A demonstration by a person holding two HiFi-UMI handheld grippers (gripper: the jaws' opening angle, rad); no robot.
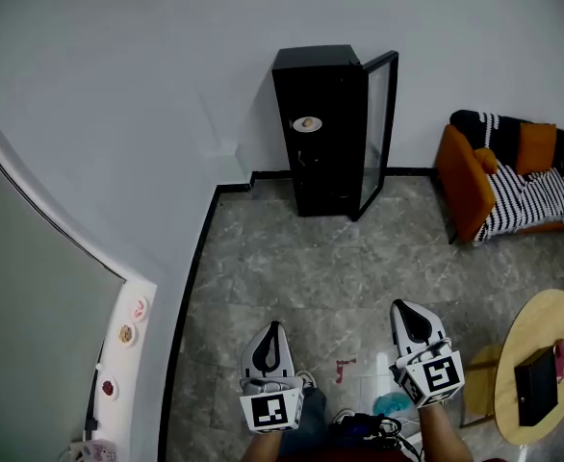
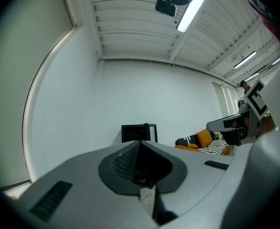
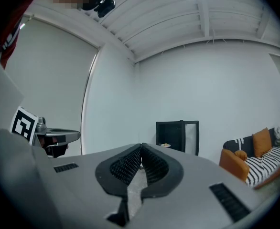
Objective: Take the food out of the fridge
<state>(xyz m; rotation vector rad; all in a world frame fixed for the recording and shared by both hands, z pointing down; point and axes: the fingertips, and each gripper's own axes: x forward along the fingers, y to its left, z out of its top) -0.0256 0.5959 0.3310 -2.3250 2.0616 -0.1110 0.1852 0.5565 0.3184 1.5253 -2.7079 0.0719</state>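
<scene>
A black fridge (image 1: 322, 131) stands against the far wall with its glass door (image 1: 379, 133) swung open to the right. On an upper shelf inside lies a plate of food (image 1: 307, 123). The fridge (image 2: 139, 132) shows small in the left gripper view, and the fridge (image 3: 177, 135) with the plate (image 3: 165, 145) in the right gripper view. My left gripper (image 1: 273, 334) and right gripper (image 1: 409, 314) hover low over the floor, far from the fridge. Both are shut and hold nothing.
An orange sofa (image 1: 470, 181) with striped cushions stands at the right wall. A round wooden table (image 1: 544, 364) with a black box is at the lower right. A white counter (image 1: 126, 340) with small plates runs along the left. Grey tiled floor lies between me and the fridge.
</scene>
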